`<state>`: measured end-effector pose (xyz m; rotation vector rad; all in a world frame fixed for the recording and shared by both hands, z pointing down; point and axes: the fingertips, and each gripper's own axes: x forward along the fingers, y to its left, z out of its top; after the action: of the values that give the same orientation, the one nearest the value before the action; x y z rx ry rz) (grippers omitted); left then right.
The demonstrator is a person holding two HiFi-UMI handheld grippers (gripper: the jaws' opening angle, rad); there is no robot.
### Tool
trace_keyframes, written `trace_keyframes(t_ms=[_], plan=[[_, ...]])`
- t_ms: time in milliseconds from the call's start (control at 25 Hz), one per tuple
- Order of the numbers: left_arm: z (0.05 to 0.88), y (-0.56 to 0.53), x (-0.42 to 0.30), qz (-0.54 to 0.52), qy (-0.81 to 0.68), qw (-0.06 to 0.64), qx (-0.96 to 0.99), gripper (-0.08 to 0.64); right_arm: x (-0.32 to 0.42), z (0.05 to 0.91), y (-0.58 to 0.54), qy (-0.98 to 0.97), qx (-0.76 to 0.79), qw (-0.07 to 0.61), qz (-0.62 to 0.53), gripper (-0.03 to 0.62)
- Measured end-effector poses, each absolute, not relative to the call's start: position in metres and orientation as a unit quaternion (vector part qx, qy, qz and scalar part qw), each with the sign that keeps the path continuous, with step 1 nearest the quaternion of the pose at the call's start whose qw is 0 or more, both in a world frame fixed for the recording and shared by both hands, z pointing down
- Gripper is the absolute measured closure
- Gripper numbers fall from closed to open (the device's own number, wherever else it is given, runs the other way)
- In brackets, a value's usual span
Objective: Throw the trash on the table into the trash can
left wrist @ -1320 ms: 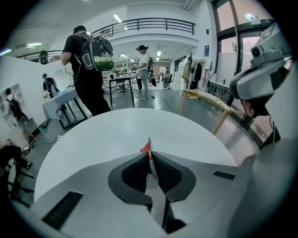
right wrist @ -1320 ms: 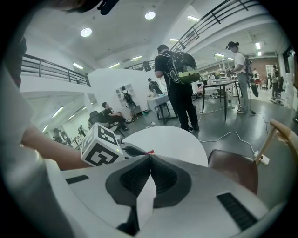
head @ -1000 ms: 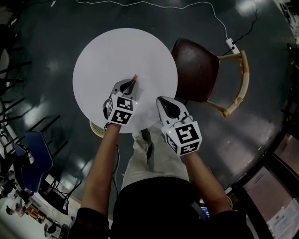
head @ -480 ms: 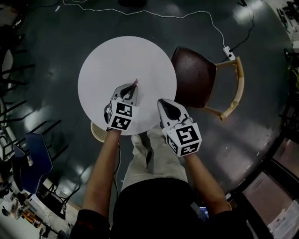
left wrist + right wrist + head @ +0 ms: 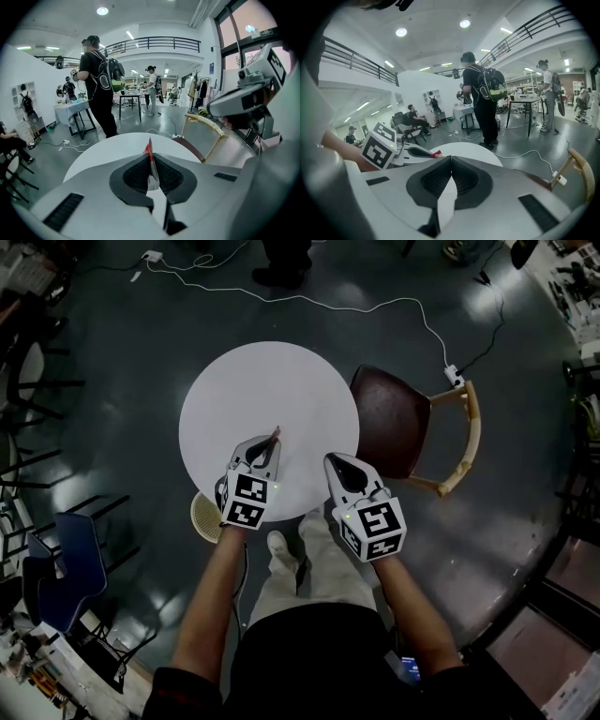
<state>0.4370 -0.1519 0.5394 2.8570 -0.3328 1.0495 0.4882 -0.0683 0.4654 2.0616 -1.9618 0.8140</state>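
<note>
At the bottom of the head view are the person's dark top, two bare forearms (image 5: 211,601) and pale trousers, with one shoe (image 5: 277,543) showing between the arms. Each hand carries a white gripper with a marker cube.

The left tongs (image 5: 273,439), just left of the frame's centre, are closed on the trash (image 5: 151,165), a thin, flat scrap of wrapper that is white low down and red at its tip. It stands edge-on between the ribbed black pads, and its red point pokes out past the jaw tips. In the head view this scrap lies over the lower part of the round white desk (image 5: 267,390).

The right tongs (image 5: 331,461), just right of centre, are fully closed with nothing between the pads. They sit at the desk's lower right edge.

Below the left gripper's cube, at the desk's lower left rim, a pale round trash can (image 5: 205,516) stands on the dark floor, partly hidden by the desk.

To the right of the desk is a chair (image 5: 392,421) with a brown seat and a curved wooden back. A white cable (image 5: 375,306) runs across the floor at the upper part of the frame to a power strip (image 5: 453,376) near the chair. A blue chair (image 5: 70,559) is at the lower left.

Farthest off, in the left gripper view, a person with a backpack (image 5: 101,79) stands beyond the desk, with others behind.
</note>
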Motion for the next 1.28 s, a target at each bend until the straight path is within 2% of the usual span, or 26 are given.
trace_keyframes(t_ms=[720,1280], plan=[[0.448,-0.125,0.371,0.282,-0.135,0.032,0.949,0.535,0.437,0.394,-0.069,-0.679,0.692,0.077,0.231,0.574],[0.414,-0.131,0.314,0.266,-0.199,0.029,0.943,0.535,0.393,0.365,-0.104,-0.732,0.643,0.08,0.209,0.574]])
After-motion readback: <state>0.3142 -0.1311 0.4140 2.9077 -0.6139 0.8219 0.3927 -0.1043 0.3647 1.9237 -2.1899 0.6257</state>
